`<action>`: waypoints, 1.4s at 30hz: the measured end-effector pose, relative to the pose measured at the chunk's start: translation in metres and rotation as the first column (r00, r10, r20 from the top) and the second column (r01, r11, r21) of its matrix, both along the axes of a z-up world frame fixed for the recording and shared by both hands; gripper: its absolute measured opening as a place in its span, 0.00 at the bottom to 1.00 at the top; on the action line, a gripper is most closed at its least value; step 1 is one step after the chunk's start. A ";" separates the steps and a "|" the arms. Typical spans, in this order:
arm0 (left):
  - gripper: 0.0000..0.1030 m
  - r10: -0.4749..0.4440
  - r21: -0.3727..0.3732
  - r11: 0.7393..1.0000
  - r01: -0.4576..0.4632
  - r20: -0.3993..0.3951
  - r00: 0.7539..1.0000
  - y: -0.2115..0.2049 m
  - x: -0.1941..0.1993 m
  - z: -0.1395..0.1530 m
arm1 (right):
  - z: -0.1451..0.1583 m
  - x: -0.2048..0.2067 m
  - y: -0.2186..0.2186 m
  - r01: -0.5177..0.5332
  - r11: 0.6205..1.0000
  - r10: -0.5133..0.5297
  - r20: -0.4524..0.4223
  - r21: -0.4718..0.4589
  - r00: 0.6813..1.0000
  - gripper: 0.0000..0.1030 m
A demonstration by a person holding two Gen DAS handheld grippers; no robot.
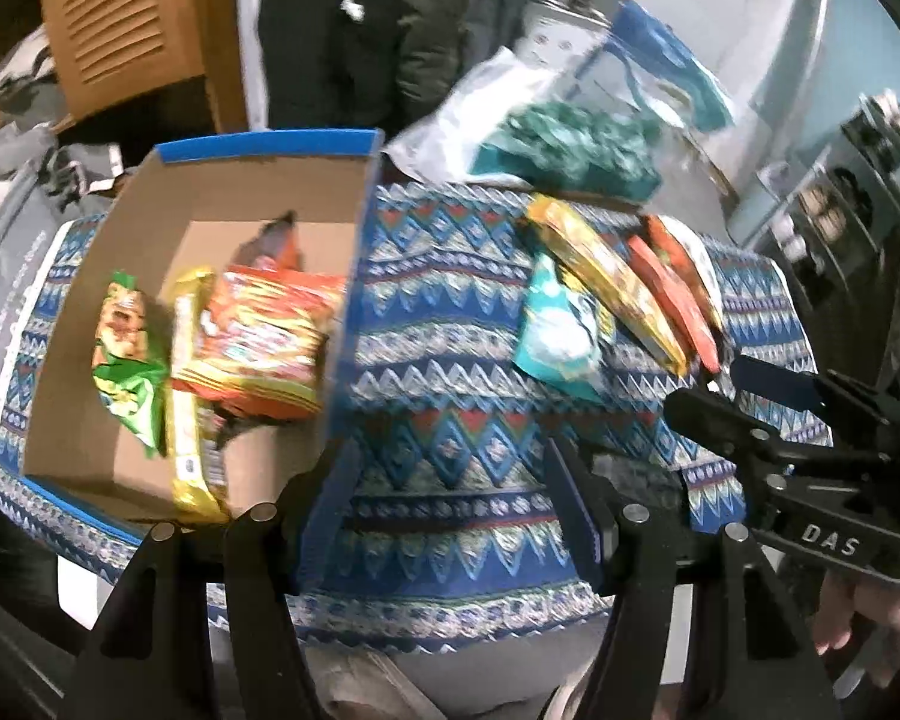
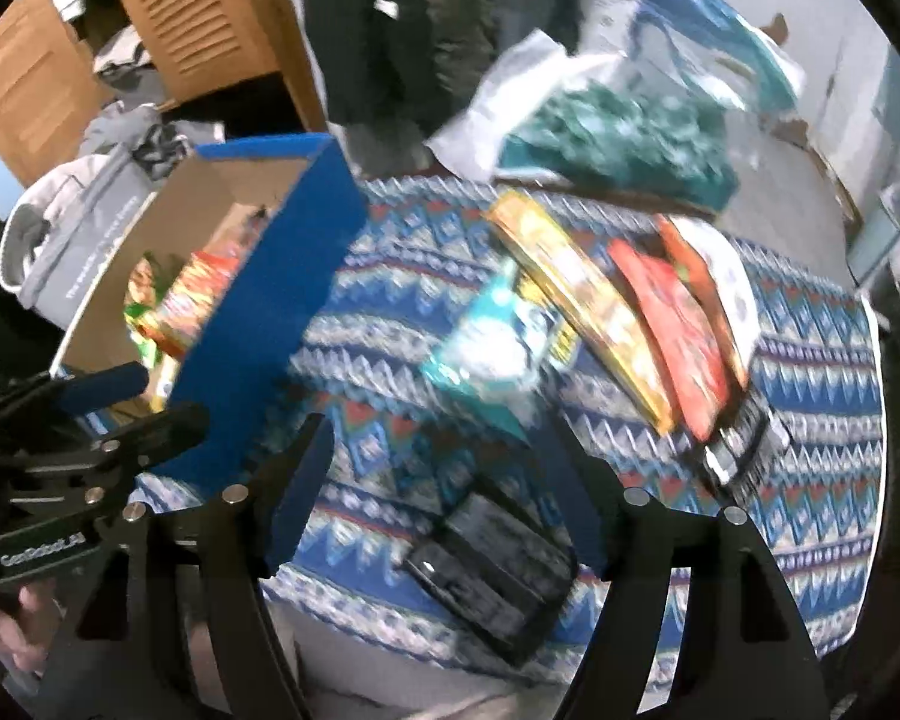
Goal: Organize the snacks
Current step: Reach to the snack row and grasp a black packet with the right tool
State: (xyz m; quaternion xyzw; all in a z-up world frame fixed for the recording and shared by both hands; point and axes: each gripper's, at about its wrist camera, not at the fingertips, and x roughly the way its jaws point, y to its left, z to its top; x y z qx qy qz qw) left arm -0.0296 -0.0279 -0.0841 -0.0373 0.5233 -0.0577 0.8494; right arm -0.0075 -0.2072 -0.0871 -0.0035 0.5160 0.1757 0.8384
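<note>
Blue-patterned cloth [image 1: 450, 372]: covers the surface, zigzag bands in blue, white and red
Cardboard box [image 1: 222, 192]: blue outside, brown inside, open top, standing on the cloth at 9 o'clock in the left wrist view
Snacks in box: an orange packet [image 1: 270, 336] lies across a long yellow packet [image 1: 189, 396], with a green packet [image 1: 126, 354] at their 9 o'clock
Loose snacks on cloth: at 2 o'clock from the box, a yellow packet [image 2: 582, 306], a red packet [image 2: 672, 330] and a teal packet [image 2: 492, 348] overlap in a row; all blurred
Dark packets: one [image 2: 498, 564] lies on the cloth at 6 o'clock in the right wrist view, another [image 2: 744, 444] just past the red packet's near end
Left claw [image 1: 450, 504]: spread, nothing between its fingers, over the cloth beside the box's near corner
Right claw [image 2: 444, 480]: spread, empty, above the nearer dark packet; touching or not, cannot tell
</note>
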 end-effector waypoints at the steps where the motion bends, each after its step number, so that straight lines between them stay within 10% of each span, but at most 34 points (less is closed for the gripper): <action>1: 0.63 -0.009 0.004 1.000 0.009 0.003 1.000 -0.006 -0.002 -0.002 | -0.004 -0.003 -0.006 0.004 1.000 -0.004 -0.007 -0.005 1.000 0.70; 25: 0.63 -0.009 0.103 0.994 0.027 -0.164 0.986 -0.034 -0.019 -0.072 | -0.091 -0.049 -0.008 -0.109 0.986 0.085 -0.188 -0.123 0.978 0.70; 42: 0.63 -0.012 0.082 0.996 0.031 -0.224 0.974 -0.033 -0.010 -0.092 | -0.123 0.004 -0.009 -0.053 0.982 0.012 -0.219 -0.180 0.976 0.73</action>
